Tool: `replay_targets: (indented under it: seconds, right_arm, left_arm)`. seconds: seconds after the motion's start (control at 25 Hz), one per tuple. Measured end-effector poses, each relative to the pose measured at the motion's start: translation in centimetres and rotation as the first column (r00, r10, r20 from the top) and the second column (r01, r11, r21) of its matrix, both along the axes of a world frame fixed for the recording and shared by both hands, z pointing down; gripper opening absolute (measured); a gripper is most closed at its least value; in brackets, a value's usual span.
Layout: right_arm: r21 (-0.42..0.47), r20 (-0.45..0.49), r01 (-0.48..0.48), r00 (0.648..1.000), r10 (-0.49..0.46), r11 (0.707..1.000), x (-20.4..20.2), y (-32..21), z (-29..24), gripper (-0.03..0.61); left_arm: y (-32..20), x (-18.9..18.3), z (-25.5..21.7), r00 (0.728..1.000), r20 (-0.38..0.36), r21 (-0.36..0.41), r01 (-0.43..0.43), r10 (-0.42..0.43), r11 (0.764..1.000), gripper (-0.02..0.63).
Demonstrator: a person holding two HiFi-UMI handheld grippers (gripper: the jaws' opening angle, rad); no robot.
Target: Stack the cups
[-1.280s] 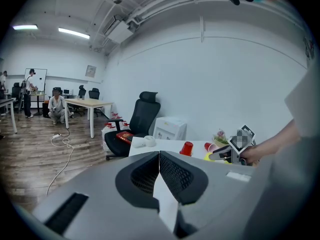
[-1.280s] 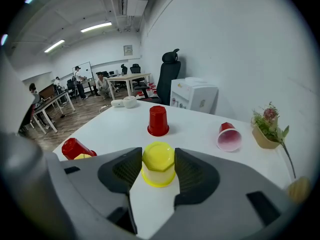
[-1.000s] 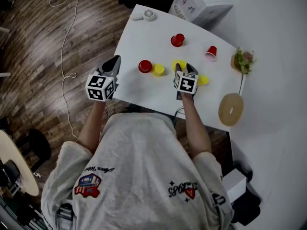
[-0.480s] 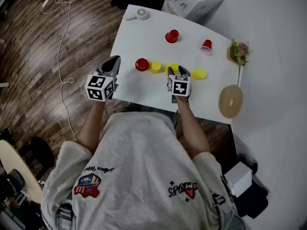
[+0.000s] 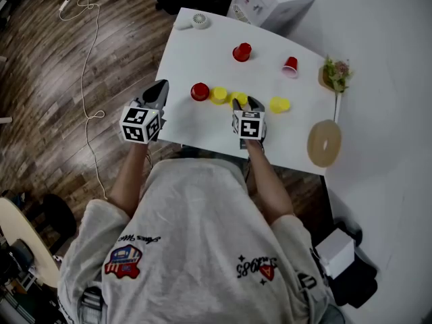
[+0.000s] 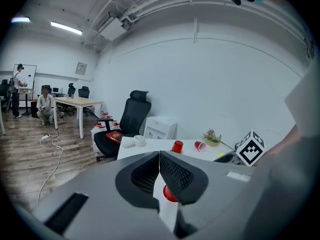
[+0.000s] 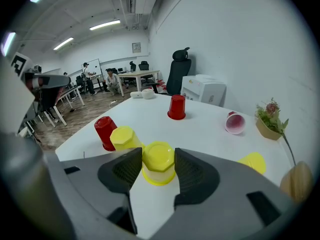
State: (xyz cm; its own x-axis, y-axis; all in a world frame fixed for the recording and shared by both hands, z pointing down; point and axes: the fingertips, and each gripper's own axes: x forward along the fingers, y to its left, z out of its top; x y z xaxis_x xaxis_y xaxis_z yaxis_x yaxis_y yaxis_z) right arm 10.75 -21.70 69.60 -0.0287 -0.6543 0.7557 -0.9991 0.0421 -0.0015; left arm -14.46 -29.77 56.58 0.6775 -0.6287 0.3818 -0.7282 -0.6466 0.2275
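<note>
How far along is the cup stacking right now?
Done: nothing, no cup sits on another yet. In hand: the right tongs clasp a yellow cup, standing upside down close to a second yellow cup. Left: every stack; the left tongs are shut and empty.

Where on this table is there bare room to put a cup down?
Bare: the left side between the small fan and the near red cup; also the near right edge before the lone yellow cup. Crowded: the row from that red cup to the yellow cup in the right tongs.
</note>
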Motion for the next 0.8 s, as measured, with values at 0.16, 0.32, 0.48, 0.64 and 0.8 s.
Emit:
replay_targets:
  seconds: [0.16, 0.32, 0.48, 0.64, 0.8]
  right_arm:
    - [-0.011, 0.002, 0.010, 1.000, -0.010, 1.000, -0.3, 0.0, 0.2, 0.210]
    - [-0.021, 0.009, 0.003, 1.000, -0.003, 1.000, -0.3, 0.2, 0.3, 0.215]
    - [0.022, 0.043, -0.009, 0.999, 0.008, 1.000, -0.4, -0.2, -1.2, 0.235]
    - [0.091, 0.054, -0.016, 0.999, 0.011, 0.996, 0.6, -2.0, -4.2, 0.236]
    - [0.142, 0.061, -0.041, 0.998, 0.033, 0.989, 2.7, -4.6, -6.7, 0.235]
  left_arm:
    - [0.0, 0.0, 0.0, 1.000, -0.002, -0.001, 0.001, -0.001, 1.000, 0.006]
    - [0.2, 0.2, 0.2, 1.000, -0.001, -0.006, 0.002, -0.002, 1.000, 0.006]
    - [0.2, 0.3, 0.5, 1.000, -0.004, -0.008, 0.005, -0.005, 1.000, 0.006]
    - [0.0, 0.8, 0.6, 1.000, -0.010, -0.009, 0.012, -0.012, 1.000, 0.006]
    - [-0.4, 1.5, 0.3, 1.000, -0.015, -0.003, 0.015, -0.015, 1.000, 0.006]
